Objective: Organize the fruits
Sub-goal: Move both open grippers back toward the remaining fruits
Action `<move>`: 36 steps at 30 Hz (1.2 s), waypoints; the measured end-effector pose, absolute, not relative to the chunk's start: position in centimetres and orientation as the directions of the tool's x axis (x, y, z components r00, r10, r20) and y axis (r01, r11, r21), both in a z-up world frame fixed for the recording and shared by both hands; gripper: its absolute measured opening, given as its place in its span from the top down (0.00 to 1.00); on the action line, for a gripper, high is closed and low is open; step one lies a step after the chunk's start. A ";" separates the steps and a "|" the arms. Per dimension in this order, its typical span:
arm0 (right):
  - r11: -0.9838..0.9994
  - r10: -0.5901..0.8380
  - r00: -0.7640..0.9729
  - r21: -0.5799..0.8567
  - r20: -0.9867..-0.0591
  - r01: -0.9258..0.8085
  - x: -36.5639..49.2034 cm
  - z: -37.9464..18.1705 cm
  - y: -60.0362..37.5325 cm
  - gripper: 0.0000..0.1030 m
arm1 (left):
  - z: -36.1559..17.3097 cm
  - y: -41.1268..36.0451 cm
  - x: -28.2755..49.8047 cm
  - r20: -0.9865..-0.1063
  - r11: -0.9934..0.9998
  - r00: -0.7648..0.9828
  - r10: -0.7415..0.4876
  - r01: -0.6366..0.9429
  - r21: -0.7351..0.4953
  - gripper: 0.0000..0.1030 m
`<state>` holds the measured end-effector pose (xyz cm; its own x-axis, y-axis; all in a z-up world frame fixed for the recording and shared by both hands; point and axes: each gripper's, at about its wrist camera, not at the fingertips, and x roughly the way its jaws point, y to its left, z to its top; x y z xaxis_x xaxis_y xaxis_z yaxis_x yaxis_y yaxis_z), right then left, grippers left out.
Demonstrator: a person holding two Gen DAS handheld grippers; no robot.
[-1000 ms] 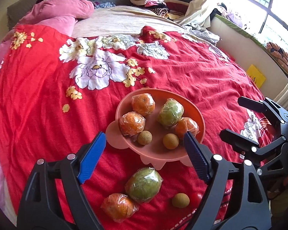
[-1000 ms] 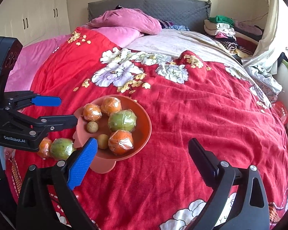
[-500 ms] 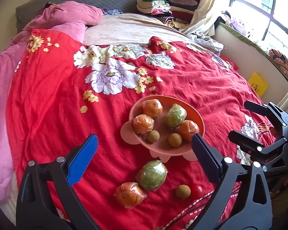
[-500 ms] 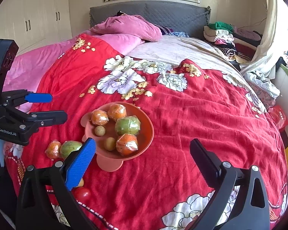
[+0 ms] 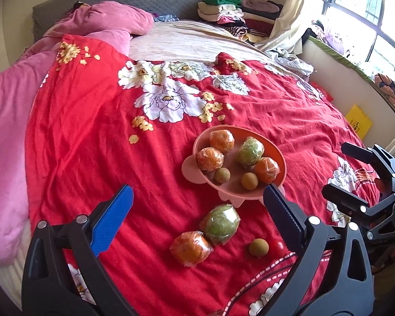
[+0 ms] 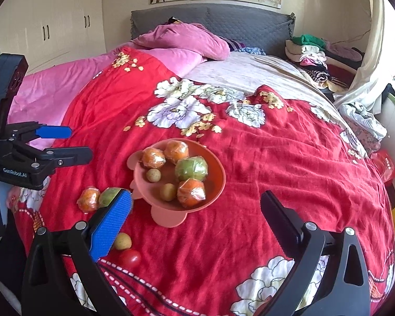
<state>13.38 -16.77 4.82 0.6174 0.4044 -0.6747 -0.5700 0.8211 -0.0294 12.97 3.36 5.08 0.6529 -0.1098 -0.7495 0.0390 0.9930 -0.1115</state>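
I'm holding both tongs, left [image 5: 197,210] and right [image 6: 197,210], apart and empty above the bed; four loose fruits (plastic-wrapped green one [image 5: 220,224] nearest) are waiting beside the pink plastic bowl [image 5: 281,158].

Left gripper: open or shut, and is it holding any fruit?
Open and empty. In its own wrist view the left gripper has its fingers spread wide apart, with only red bedspread between them.

Four oranges [image 5: 221,139], two green fruits [image 5: 250,150], three longans [image 5: 222,175], one tomato [image 6: 129,258], one bowl [image 5: 281,158].
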 end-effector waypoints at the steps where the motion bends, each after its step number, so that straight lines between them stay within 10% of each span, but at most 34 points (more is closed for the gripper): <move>1: 0.819 0.404 0.616 -0.031 -0.676 -0.572 13.2 4.8 -16.6 0.05 | 5.0 3.4 12.8 -0.750 0.993 0.653 -0.107 0.037 -0.110 0.10; 36: 0.760 0.425 0.549 -0.046 -0.720 -0.648 9.9 2.8 -13.7 0.05 | 1.9 5.0 8.8 -0.794 0.998 0.605 -0.063 0.017 -0.066 0.10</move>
